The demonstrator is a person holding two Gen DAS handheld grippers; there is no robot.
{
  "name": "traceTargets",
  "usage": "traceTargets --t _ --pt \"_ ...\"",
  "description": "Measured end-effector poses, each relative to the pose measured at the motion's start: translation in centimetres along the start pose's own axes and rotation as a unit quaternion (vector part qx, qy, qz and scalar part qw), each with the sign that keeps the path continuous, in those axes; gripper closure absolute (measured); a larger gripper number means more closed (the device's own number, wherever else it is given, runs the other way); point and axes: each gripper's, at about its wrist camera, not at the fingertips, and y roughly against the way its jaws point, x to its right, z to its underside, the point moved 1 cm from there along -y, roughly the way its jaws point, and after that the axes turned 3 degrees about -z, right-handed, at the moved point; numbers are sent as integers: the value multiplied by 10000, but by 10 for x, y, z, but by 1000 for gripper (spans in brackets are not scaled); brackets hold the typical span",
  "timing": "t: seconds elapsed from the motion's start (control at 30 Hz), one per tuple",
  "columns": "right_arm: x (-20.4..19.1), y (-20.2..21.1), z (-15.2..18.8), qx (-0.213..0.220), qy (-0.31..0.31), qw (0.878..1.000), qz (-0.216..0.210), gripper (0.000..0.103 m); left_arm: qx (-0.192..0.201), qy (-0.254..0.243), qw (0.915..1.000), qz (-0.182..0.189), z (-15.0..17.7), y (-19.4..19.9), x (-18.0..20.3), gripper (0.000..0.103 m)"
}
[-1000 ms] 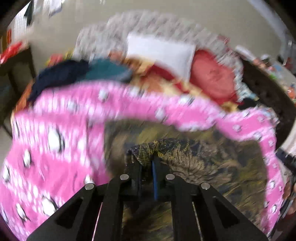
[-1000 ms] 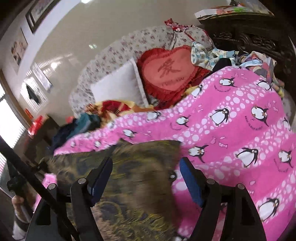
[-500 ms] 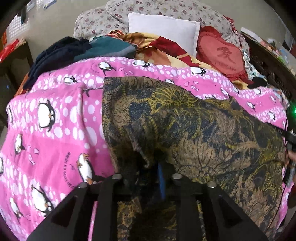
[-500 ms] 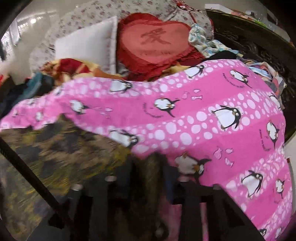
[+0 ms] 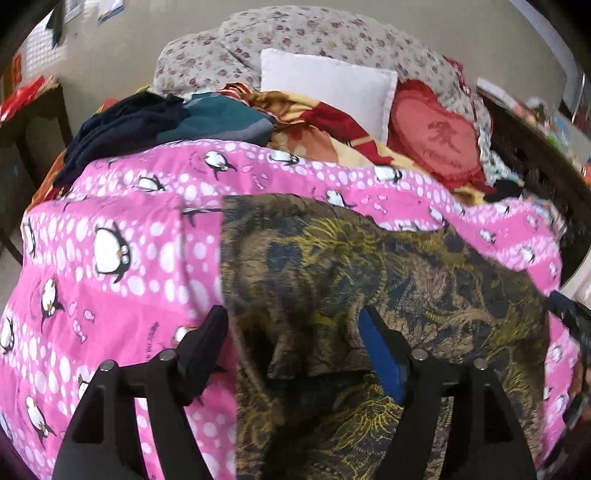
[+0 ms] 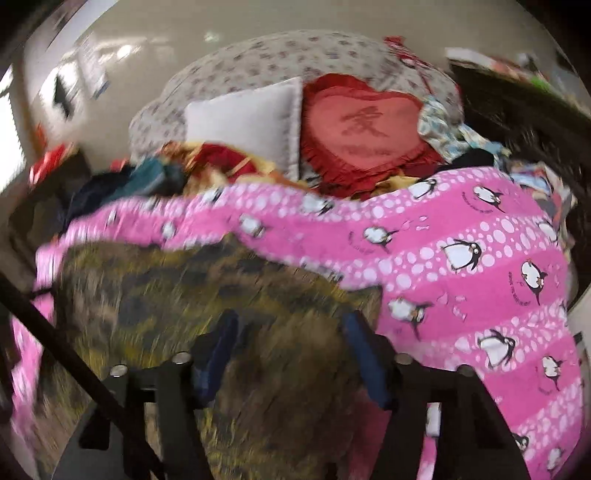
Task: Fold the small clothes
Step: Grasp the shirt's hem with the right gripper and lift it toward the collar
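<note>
A dark garment with a yellow-brown leaf print lies spread on a pink penguin blanket. A folded flap of it lies just in front of my left gripper. My left gripper is open and empty, its jaws wide apart above the garment's left part. In the right wrist view the garment is blurred. My right gripper is open and empty above the garment's right edge, next to the blanket.
Behind the blanket lie a white pillow, a red heart cushion, a floral headboard cushion and a heap of dark clothes. A dark wooden bed frame runs along the right. A black pole crosses the right view's lower left.
My left gripper was shut on a garment corner; it has let go and opened. My right gripper closed half a second ago and now stands open. The garment lies flatter, with a fold.
</note>
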Motion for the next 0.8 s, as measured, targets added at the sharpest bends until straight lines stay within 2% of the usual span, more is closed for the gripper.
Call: traceTargets --t 0.03,0.13,0.23,0.3,0.37,0.43,0.53,0.6,0.67,0.7,0.73,0.77,0.8 --pt "-6 -5 11 -134 173 9998 22 46 -63 -57 9999 -77 2 -6 4 28" --pt "-16 -25 41 -493 692 9954 449 48 -479 -23 9985 -258 12 -31 3 28" --pt "-13 -29 60 -695 784 9934 467 48 -647 182 9977 -88 23 -40 -8 27" --pt "-6 -22 61 -682 656 9950 332 48 -629 207 9977 -133 24 -33 -15 27" --pt "2 -7 56 -533 340 9979 105 48 -437 230 9986 -182 20 -19 -20 27" --pt "10 12 50 -199 -8 9998 -97 48 -244 237 9992 -211 15 -9 -22 27" --pt "9 24 38 184 -138 9997 0 48 -117 346 9991 -228 1 -7 -23 26" --pt "7 17 29 189 -190 9996 111 48 -116 441 9986 -263 -6 -14 -22 26" --pt "7 2 23 78 -252 9991 318 48 -80 524 9974 -492 -12 -25 -23 26" --pt "7 -6 21 28 -207 9987 466 44 -143 570 9969 -525 -14 -33 -24 24" --pt "8 -16 21 -47 -163 9981 598 33 -225 530 9968 -548 -15 -41 -23 21" --pt "11 -19 23 -66 -200 9978 625 29 -187 487 9967 -624 -17 -44 -23 15" --pt "17 -20 23 -50 -313 9979 559 25 -139 487 9964 -681 -18 -43 -23 13"
